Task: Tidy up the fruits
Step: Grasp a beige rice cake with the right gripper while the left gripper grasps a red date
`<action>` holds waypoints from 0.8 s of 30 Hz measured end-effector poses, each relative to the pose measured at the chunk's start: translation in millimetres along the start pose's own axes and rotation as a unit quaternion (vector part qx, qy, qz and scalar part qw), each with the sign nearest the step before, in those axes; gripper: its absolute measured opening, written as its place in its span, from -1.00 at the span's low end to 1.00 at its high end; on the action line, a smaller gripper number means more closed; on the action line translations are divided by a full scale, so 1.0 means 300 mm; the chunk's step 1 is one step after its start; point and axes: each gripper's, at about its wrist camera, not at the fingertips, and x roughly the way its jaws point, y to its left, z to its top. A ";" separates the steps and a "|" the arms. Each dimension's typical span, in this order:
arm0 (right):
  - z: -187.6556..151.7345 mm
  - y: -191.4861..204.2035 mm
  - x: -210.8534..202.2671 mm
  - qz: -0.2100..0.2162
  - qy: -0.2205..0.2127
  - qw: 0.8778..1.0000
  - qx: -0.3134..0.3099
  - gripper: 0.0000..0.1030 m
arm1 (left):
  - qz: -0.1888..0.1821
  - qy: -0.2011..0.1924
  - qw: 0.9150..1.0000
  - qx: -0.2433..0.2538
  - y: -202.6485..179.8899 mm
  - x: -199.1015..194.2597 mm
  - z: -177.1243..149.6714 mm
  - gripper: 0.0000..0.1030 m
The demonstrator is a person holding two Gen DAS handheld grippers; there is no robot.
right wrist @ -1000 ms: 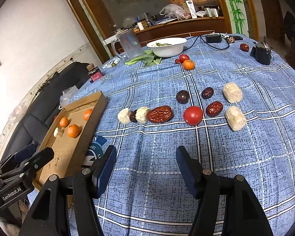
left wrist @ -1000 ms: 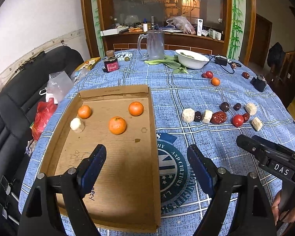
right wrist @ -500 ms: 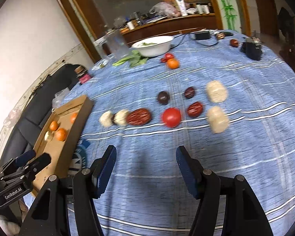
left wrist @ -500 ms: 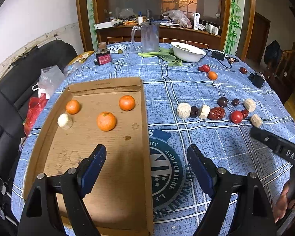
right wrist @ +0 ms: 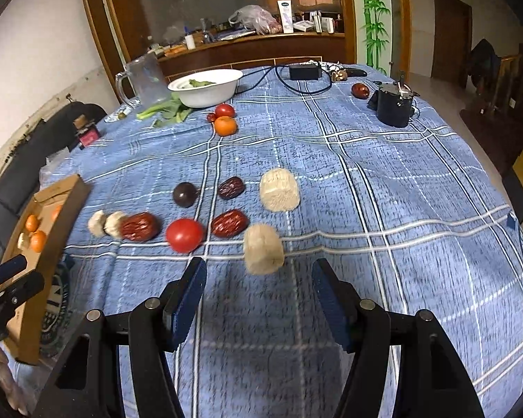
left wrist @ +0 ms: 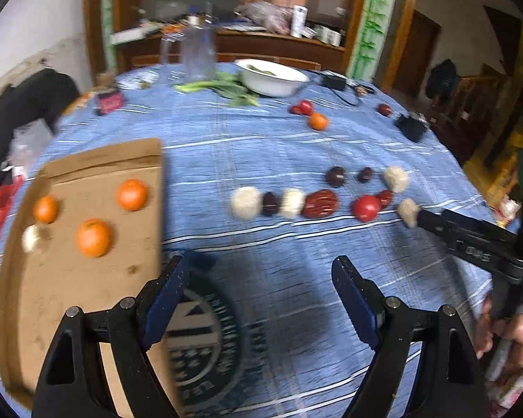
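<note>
Left claw point(left wrist: 258, 278): held open and empty above the tabletop point(left wrist: 261, 146), just right of the cardboard tray point(left wrist: 66, 278).
Right claw point(right wrist: 256, 282): held open, nothing gripped; a pale chunk point(right wrist: 263, 249) lies just ahead at 12 o'clock.
Fruit: three oranges point(left wrist: 94, 237) in the tray; tomato point(right wrist: 184, 235) and dates point(right wrist: 229, 223) at 11 o'clock.
Clutter: bowl point(right wrist: 205, 87), jug point(right wrist: 146, 78) and black pot point(right wrist: 394, 104) seen far back.

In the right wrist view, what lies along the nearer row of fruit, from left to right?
Two pale chunks, large red date, tomato, smaller red date, pale chunk nearest the open right gripper.
</note>
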 end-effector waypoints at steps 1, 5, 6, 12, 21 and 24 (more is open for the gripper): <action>0.009 0.000 0.012 0.001 0.002 1.000 -0.001 0.30 | -0.008 0.003 1.000 0.002 -0.010 0.013 0.009 0.62; 0.024 0.007 0.042 0.002 0.005 1.000 -0.002 0.30 | -0.006 0.008 1.000 0.021 -0.047 0.059 0.040 0.62; 0.026 0.007 0.049 0.005 0.005 1.000 -0.003 0.30 | -0.010 0.007 1.000 0.026 -0.056 0.070 0.047 0.61; 0.024 0.014 0.078 0.014 0.008 1.000 -0.006 0.30 | -0.036 0.023 0.996 0.079 -0.134 0.152 0.105 -0.05; 0.018 -0.005 0.116 0.027 0.020 0.999 0.004 0.04 | -0.037 0.020 0.983 0.180 -0.236 0.263 0.164 -0.06; 0.021 -0.007 0.120 0.028 0.019 0.999 0.005 0.03 | -0.035 0.035 0.977 0.209 -0.255 0.313 0.161 -0.32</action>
